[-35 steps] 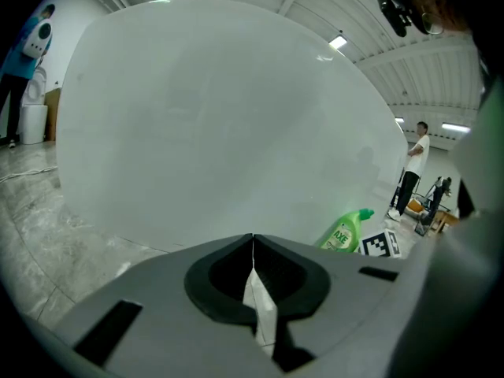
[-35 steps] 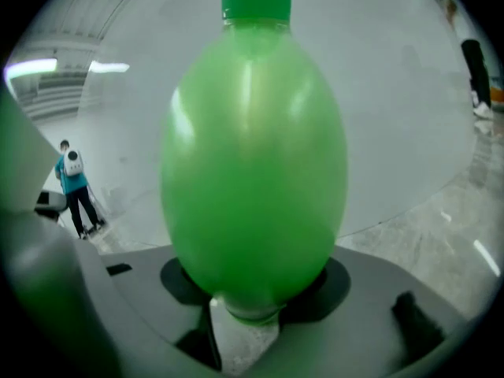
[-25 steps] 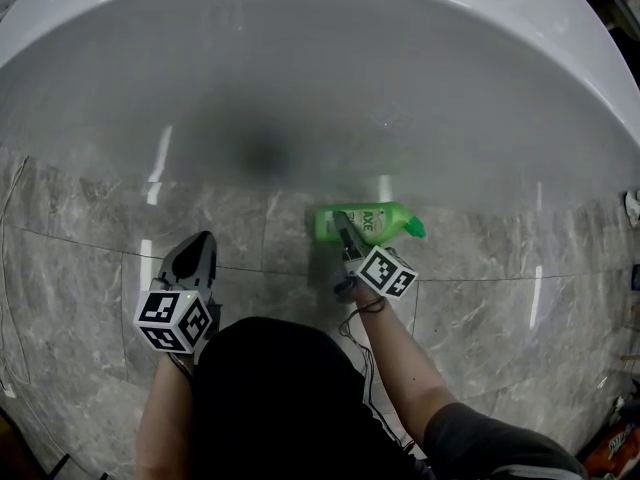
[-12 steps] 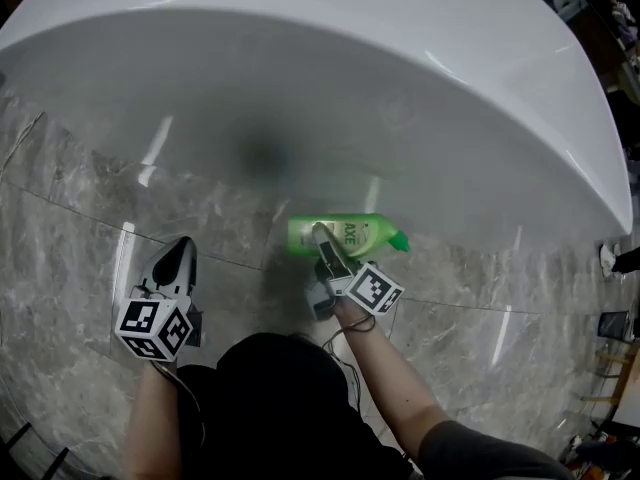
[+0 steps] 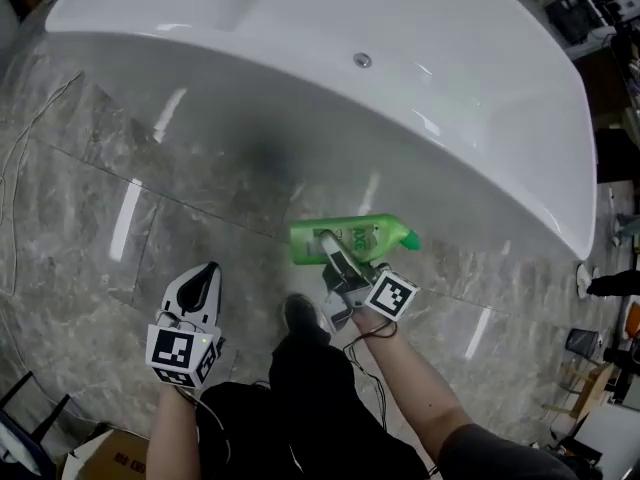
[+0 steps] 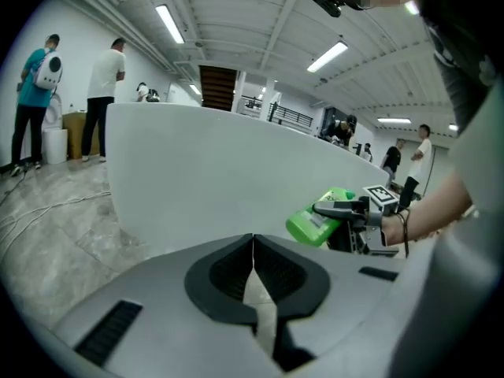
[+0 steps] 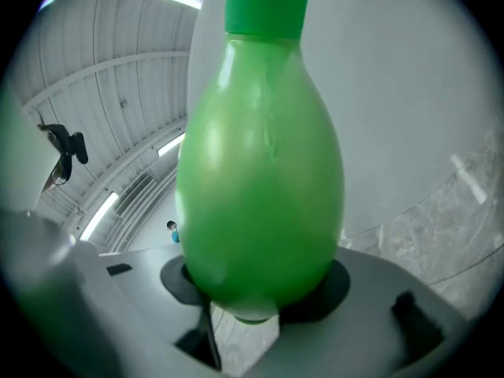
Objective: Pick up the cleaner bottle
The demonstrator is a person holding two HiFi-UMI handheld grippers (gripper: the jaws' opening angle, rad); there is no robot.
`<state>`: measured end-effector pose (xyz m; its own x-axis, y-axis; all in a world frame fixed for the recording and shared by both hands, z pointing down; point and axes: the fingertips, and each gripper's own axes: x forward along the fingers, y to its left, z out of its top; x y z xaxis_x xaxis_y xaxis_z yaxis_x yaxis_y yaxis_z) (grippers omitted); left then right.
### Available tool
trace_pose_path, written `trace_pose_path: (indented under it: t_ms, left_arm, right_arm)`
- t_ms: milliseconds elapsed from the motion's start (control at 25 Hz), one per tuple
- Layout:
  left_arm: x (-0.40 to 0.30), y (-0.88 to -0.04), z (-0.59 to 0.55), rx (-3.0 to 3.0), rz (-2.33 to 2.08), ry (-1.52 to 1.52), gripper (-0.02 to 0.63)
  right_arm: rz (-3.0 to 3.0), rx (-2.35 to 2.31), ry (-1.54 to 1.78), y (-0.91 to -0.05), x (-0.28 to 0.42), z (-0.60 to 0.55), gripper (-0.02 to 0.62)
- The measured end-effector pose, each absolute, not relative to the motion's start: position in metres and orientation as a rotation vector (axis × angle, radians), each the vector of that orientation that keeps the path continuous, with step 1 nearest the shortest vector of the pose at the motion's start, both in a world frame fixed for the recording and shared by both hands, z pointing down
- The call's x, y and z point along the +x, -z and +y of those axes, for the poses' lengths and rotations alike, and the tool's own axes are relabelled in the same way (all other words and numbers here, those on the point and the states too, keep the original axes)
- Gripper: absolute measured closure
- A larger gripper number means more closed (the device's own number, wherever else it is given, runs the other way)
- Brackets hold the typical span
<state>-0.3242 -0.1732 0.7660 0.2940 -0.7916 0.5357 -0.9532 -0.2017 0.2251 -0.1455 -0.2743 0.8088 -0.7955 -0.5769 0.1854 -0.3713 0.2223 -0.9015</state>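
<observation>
The green cleaner bottle [image 5: 350,240] lies sideways in the air over the marble floor, cap pointing right, in front of the white bathtub. My right gripper [image 5: 334,255] is shut on its body; in the right gripper view the bottle [image 7: 260,156] fills the frame, with its lower part clamped between the jaws of the right gripper [image 7: 252,294]. My left gripper [image 5: 202,284] hangs to the left of the bottle, well apart from it. Its jaws meet with nothing between them in the left gripper view [image 6: 253,250], where the bottle [image 6: 319,219] shows at the right.
The long white bathtub [image 5: 420,98] runs across the far side, with a round fitting [image 5: 362,60] on its wall. A cable [image 5: 30,158] trails on the grey marble floor at left. A cardboard box [image 5: 100,458] sits at bottom left. People [image 6: 31,93] stand beyond the tub.
Both grippers have risen, the right one carrying the green bottle up off the floor. The bathtub and floor now look farther away, and the person's leg and shoe have come into view.
</observation>
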Motion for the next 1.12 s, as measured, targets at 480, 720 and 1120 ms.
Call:
trace_pose_path:
  t_ms: [480,720,1120]
  left_arm:
    - [-0.314,-0.584,-0.08,1.915,-1.564,-0.219,0.592]
    - [-0.314,-0.492,-0.024,1.922,-1.586,-0.144,0.592]
    - [-0.323,-0.405,0.05,1.946,-1.628,-0.037,0.592]
  right_arm:
    - [2.272,-0.791,1.693,-0.613,-0.185,-0.18,0.39]
    - [2.304,-0.727,1.704,-0.523,-0.199,-0.12,0.39]
    - [2.354,-0.692,1.702,-0.418,-0.204,-0.03,0.39]
